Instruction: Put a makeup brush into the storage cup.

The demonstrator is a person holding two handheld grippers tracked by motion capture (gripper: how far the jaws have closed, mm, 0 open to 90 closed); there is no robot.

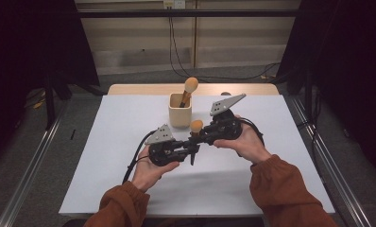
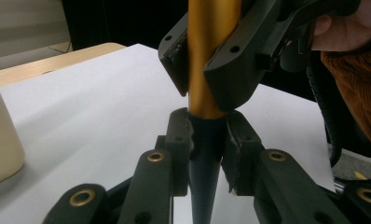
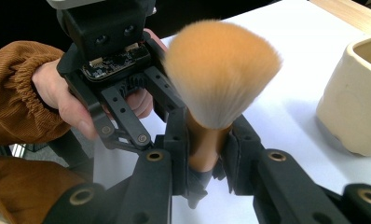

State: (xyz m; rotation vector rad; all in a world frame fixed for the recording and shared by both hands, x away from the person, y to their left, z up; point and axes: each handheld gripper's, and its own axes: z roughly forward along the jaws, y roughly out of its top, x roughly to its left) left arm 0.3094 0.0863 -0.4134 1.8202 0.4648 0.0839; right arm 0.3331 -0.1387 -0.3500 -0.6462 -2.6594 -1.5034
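Note:
A makeup brush (image 1: pixel 196 125) with an orange bristle head stands upright above the white table, held between both grippers. My left gripper (image 1: pixel 192 148) is shut on its dark tapered handle (image 2: pixel 206 158), jaws pressed against both sides. My right gripper (image 1: pixel 199 135) is shut higher up on the gold ferrule (image 3: pixel 203 147), just below the bristle head (image 3: pixel 221 70). In the left gripper view the right gripper's jaws clamp the gold ferrule (image 2: pixel 211 46) directly above my own left gripper (image 2: pixel 207 135). The handle's pointed tip hangs free above the table.
A beige square cup (image 1: pixel 180 116) stands just behind the grippers with a second orange-headed brush (image 1: pixel 191 85) leaning in it. The white table sheet (image 1: pixel 252 179) has a wooden edge (image 1: pixel 139 89) at the far end. Metal rails run along the floor on both sides.

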